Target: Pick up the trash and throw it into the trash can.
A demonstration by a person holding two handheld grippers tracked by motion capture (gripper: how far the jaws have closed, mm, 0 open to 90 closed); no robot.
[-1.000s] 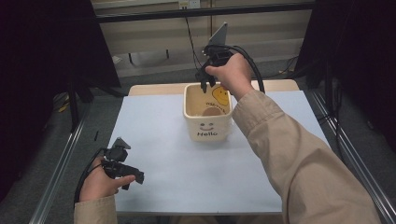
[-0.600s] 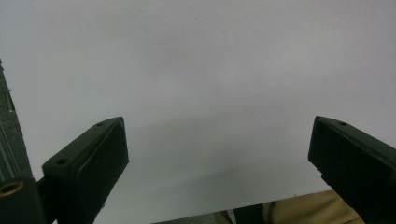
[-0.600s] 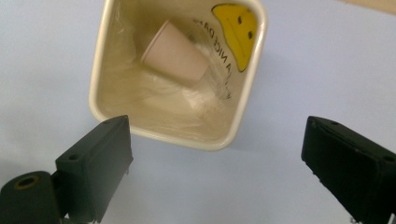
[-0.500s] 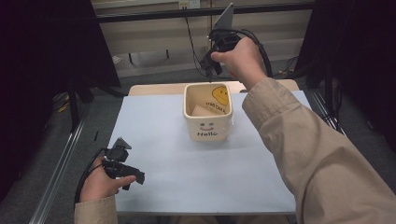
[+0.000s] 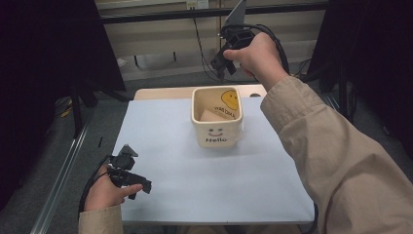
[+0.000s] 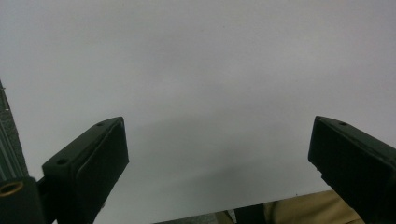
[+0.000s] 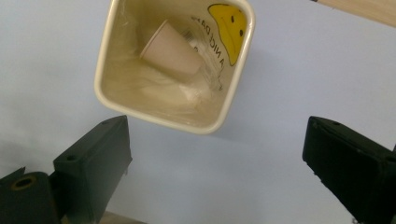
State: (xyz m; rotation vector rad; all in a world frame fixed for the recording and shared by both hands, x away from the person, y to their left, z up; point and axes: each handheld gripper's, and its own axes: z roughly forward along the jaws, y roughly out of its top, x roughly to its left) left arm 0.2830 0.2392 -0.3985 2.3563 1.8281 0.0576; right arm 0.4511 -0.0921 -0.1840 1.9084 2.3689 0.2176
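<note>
From the high view the right gripper hangs above and behind the cream "Hello" bin in the middle of the desk, while the left gripper rests near the front-left corner. The left gripper view has its jaws spread wide over bare desk, nothing between them. In the right gripper view the jaws have just been opening and stand wide and empty, with the paper cup lying tipped inside the bin on crumpled plastic, so I reckon a careless move back down could clip the rim and shove the bin
</note>
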